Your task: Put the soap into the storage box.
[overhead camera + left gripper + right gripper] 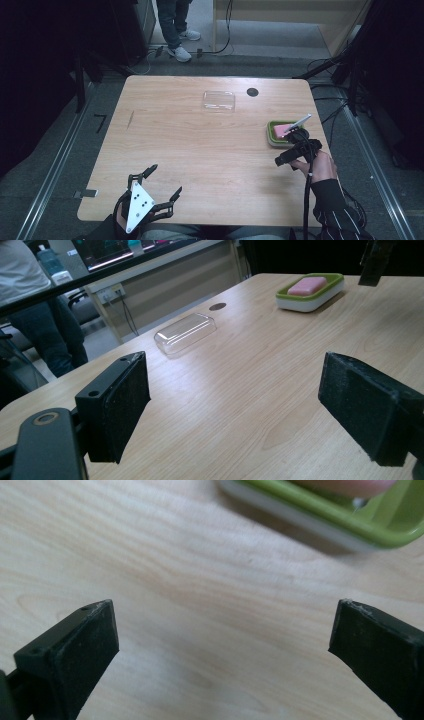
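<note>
A green soap dish (272, 135) holding a pink bar of soap (281, 130) sits near the table's right edge. A clear plastic lid (218, 100) lies at the far middle of the table. My right gripper (291, 150) hangs just in front of the dish, pointing down at the wood. Its jaws stand wide open with bare table between them (225, 645), and the dish (345, 522) is just beyond them. My left gripper (164, 181) hovers open over the near left corner with nothing in it (235, 410). From there I see the lid (185, 332) and the dish (310, 297) farther off.
A round black grommet (252, 92) is set in the table to the right of the lid. A person's legs (175, 30) stand beyond the far edge. Cables and dark stands (345, 70) flank the table (200, 150) on the floor.
</note>
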`<state>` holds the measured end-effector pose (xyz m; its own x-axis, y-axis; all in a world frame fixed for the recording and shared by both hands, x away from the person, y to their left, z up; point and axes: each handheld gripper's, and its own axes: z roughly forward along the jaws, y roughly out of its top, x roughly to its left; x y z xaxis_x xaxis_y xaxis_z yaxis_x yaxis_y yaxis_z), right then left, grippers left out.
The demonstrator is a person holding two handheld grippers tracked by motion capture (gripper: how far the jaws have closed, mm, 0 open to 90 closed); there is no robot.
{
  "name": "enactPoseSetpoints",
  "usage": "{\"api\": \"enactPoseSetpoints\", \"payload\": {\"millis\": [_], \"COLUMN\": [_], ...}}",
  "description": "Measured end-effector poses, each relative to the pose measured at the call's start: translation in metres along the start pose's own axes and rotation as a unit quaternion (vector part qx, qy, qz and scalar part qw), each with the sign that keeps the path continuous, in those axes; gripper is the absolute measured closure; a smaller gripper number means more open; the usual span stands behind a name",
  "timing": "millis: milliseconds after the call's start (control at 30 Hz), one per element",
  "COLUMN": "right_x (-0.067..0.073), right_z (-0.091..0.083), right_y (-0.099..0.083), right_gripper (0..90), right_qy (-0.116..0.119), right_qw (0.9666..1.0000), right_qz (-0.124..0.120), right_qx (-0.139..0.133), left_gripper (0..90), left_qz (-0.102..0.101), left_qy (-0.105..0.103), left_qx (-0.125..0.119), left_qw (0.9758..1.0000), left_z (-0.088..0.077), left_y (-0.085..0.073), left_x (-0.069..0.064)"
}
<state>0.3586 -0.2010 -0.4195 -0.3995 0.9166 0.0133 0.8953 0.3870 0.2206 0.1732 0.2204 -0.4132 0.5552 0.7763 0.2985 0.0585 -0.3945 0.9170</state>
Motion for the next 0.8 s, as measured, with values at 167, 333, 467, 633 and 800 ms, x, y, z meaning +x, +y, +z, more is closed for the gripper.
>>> {"api": "enactPoseSetpoints", "payload": {"millis": [167, 333, 467, 633, 800], "right_x": [0.005, 0.01, 0.013, 0.017, 0.021], "right_z": [0.002, 0.008, 0.013, 0.02, 0.026], "right_y": [-0.011, -0.023, -0.033, -0.046, -0.059], "right_gripper": [0.0, 0.0, 0.0, 0.0, 0.0], "right_qy": [-0.004, -0.005, -0.005, -0.007, -0.006], "right_qw": [0.9999, 0.9995, 0.9992, 0.9983, 0.9973], "right_qz": [-0.012, -0.02, -0.025, -0.034, -0.04], "right_qx": [0.009, 0.023, 0.031, 0.047, 0.061], "left_gripper": [13.6, 13.6, 13.6, 13.6, 13.6], "left_qz": [0.0, 0.0, -0.001, -0.001, 0.0], "left_qy": [0.0, 0.0, 0.0, 0.0, 0.0], "left_qx": [0.001, 0.001, 0.001, 0.001, 0.001], "left_qw": [1.0, 1.0, 1.0, 1.0, 1.0], "left_z": [0.0, 0.0, 0.0, 0.0, 0.0], "left_y": [0.0, 0.0, 0.0, 0.0, 0.0], "left_x": [0.0, 0.0, 0.0, 0.0, 0.0]}}
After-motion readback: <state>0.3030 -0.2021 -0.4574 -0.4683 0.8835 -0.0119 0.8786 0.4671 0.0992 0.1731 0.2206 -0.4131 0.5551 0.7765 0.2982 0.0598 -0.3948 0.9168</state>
